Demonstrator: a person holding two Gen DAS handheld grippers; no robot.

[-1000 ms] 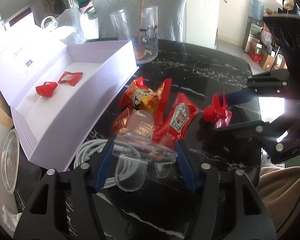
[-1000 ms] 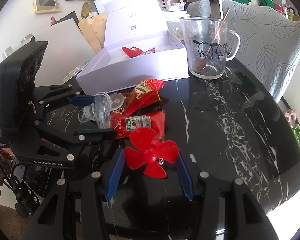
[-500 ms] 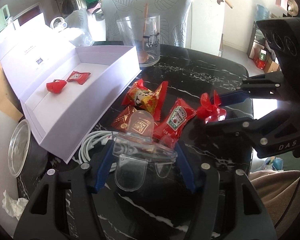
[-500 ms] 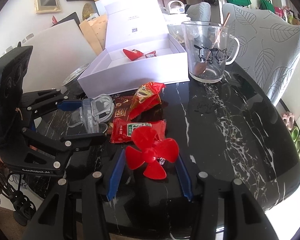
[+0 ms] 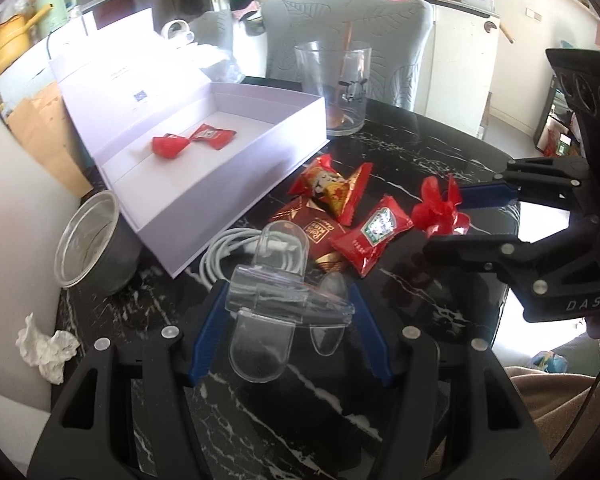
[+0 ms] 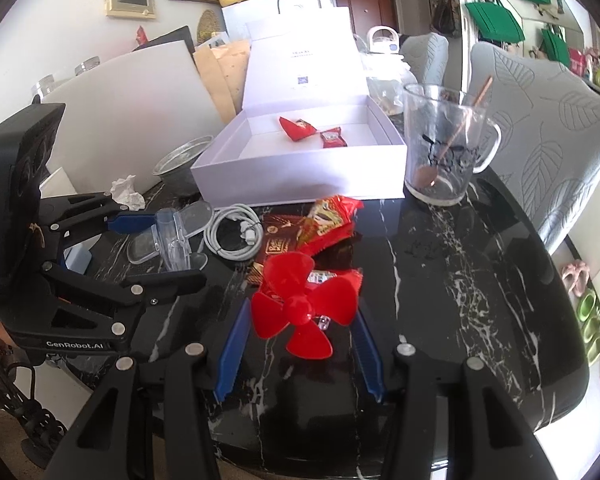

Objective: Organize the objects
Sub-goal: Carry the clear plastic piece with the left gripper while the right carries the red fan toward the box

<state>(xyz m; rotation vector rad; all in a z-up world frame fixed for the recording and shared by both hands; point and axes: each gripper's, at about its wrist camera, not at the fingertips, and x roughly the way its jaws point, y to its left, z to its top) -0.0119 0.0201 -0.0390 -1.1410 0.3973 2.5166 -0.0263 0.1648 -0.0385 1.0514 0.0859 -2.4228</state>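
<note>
Both tongs rose, red propeller (image 6: 300, 306) clamped between right tongs (image 6: 298, 332).

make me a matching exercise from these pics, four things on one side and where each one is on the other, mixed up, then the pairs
Things
1. red propeller
2. clear plastic holder
3. spoon
4. white cable

Places
A. standing in the glass mug
B. coiled on the black table, near the white box
C. gripped in the right tool
D. gripped in the left tool

Pairs: 1-C, 2-D, 3-A, 4-B
</note>
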